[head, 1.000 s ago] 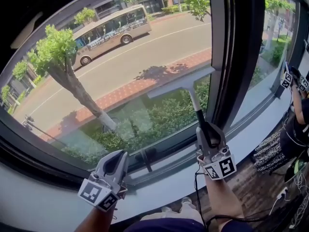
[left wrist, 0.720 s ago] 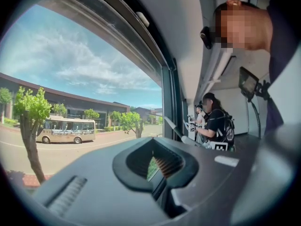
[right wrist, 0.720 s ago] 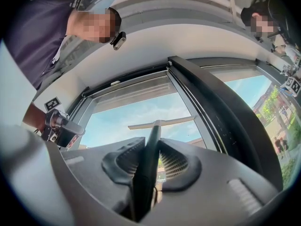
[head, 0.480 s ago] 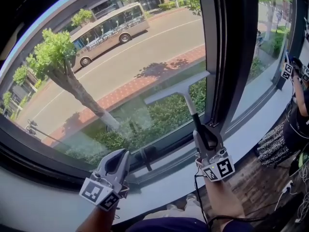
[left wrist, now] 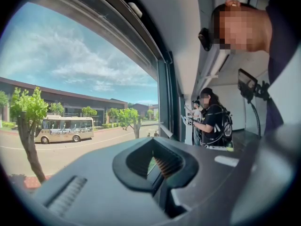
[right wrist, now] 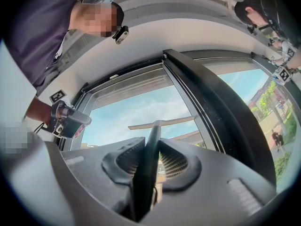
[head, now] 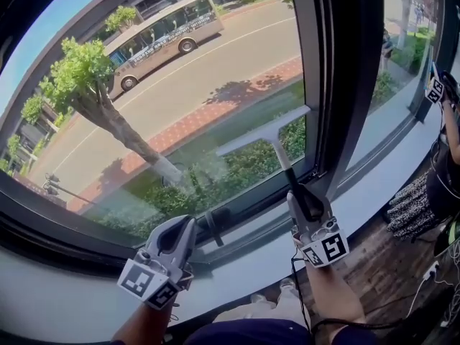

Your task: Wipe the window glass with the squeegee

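The squeegee [head: 264, 131] has a pale blade and a dark handle. Its blade lies tilted against the lower right part of the window glass [head: 180, 99], beside the dark upright frame [head: 338, 85]. My right gripper [head: 302, 194] is shut on the handle below the blade, above the sill. In the right gripper view the squeegee [right wrist: 149, 145] handle runs up between the jaws to the blade against the sky. My left gripper [head: 180, 228] hovers low at the left by the sill, jaws shut and holding nothing; the left gripper [left wrist: 157, 166] view shows the pads together.
A dark window handle [head: 215, 227] sticks out of the lower frame between the grippers. The white sill [head: 244, 261] runs along the bottom. Another person [head: 445, 157] with grippers stands at the far right by the adjacent pane. Outside are a bus, a road and trees.
The squeegee blade has slid a little down and left on the glass with the right gripper. The left gripper has stayed nearly in place.
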